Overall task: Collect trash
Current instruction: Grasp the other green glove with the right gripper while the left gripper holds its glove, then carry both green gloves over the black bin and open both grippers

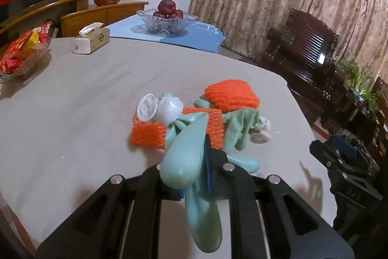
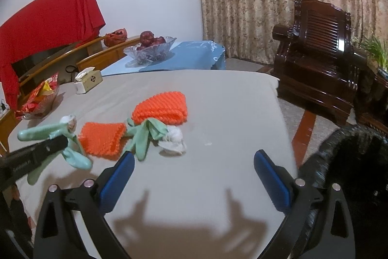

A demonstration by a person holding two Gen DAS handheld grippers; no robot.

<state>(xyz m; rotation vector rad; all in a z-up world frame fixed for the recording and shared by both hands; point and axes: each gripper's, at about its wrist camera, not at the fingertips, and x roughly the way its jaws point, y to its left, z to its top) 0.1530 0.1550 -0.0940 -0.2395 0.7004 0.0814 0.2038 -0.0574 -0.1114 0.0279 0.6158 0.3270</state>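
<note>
My left gripper [image 1: 194, 171] is shut on a mint-green rubber glove [image 1: 186, 157] and holds it just above the grey table [image 1: 84, 101]. The same glove [image 2: 46, 134] shows at the left of the right wrist view, with white crumpled material at its end. Two orange foam nets [image 2: 103, 140] [image 2: 161, 107], a second green glove [image 2: 145, 135] and crumpled white tissue [image 2: 173, 140] lie on the table. My right gripper [image 2: 194, 174] is open and empty, above the table in front of this pile.
A tissue box [image 2: 88, 83], a dish of red snack packets [image 2: 40, 98] and a glass bowl of red fruit [image 2: 150, 46] stand at the back. A dark basket [image 2: 351, 162] is at the table's right edge. A dark wooden armchair [image 2: 322, 57] stands beyond it.
</note>
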